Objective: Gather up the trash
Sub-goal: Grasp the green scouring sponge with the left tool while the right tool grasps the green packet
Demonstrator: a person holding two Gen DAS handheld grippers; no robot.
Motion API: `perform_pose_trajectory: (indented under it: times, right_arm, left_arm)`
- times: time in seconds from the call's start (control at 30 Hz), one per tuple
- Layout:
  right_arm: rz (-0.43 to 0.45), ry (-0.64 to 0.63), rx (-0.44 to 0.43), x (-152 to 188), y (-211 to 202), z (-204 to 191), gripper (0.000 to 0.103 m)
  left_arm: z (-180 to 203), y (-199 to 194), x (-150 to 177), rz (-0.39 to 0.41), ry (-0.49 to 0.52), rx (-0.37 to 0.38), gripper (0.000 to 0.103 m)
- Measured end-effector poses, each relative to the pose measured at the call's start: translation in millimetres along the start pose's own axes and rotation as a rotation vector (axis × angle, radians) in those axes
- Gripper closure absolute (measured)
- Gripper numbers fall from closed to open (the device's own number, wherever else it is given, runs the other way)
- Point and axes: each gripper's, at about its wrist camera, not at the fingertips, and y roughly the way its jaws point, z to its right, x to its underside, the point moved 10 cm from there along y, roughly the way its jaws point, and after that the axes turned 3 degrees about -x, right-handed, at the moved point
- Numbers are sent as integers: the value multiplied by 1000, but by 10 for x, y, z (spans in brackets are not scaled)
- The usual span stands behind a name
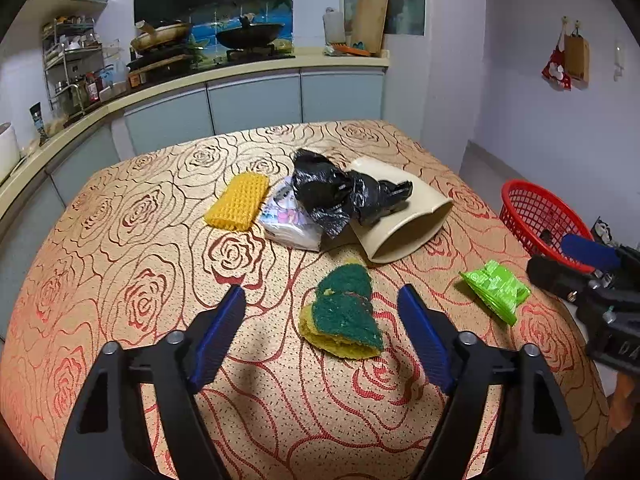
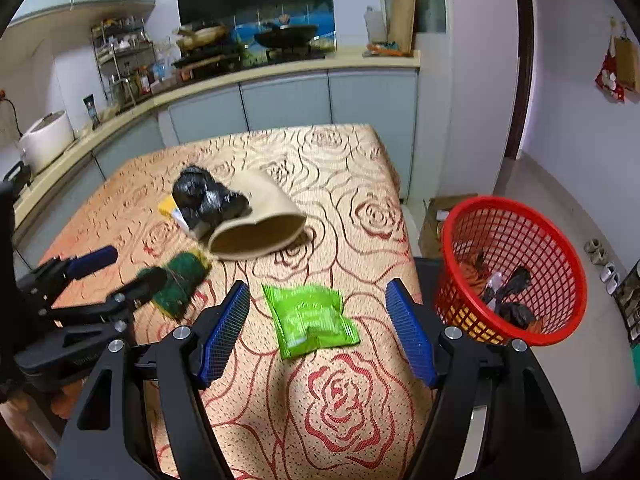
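My left gripper [image 1: 322, 300] is open above the table, with a torn green and yellow scouring sponge [image 1: 344, 318] lying between its blue pads. My right gripper [image 2: 318, 294] is open, with a bright green wrapper [image 2: 312, 316] on the cloth between its fingers. That wrapper also shows in the left wrist view [image 1: 496, 290]. A crumpled black plastic bag [image 1: 344, 192] lies on a tipped beige cup [image 1: 404, 216], beside a white printed packet [image 1: 290, 220] and a yellow waffle sponge [image 1: 238, 200]. A red mesh basket [image 2: 512, 268] with dark scraps stands off the table's right edge.
The table [image 1: 160, 280] has a rose-patterned cloth. A kitchen counter [image 1: 240, 72] with pans, bottles and a rack runs behind it. A cardboard box [image 2: 436, 216] sits on the floor beyond the basket. The table's right edge is close to my right gripper.
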Motion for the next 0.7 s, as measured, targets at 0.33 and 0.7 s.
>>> perform_pose_trajectory:
  times: [0.33,0.7]
  right_arm:
    - [-112,-3,-32,185,340,-78,35]
    - [-151,-5,-19,218,518,-33,41]
  left_arm:
    - [41,196,126,-79,5,40,55]
    - [49,232,158,-98,0,77,69]
